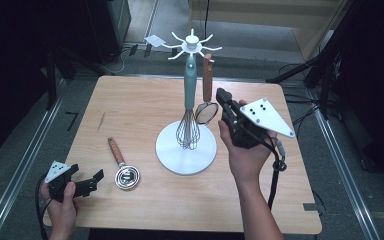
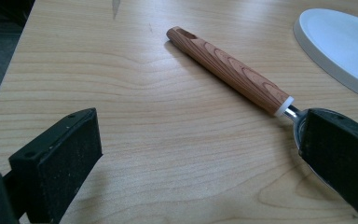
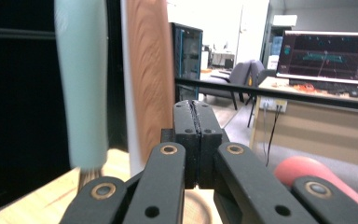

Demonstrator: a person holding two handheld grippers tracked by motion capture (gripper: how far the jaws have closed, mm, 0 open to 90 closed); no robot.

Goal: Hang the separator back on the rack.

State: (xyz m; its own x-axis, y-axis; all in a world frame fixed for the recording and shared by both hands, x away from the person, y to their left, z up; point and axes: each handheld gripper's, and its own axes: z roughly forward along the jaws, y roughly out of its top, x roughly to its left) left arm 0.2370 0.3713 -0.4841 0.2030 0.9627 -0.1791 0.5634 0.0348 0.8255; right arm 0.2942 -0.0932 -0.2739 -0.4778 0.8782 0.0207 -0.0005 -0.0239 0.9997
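While two utensils [image 1: 190, 105] hang, one ladle [image 1: 124, 169] lies beside the left gripper [image 1: 87, 184].

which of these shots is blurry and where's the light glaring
Right gripper view: the teal whisk handle and wooden strainer handle are blurred close up, the room behind washed out bright, the shut right claw sharper. Left gripper view: spoon handle crisp, evenly lit. High view: table bright, surroundings dark.
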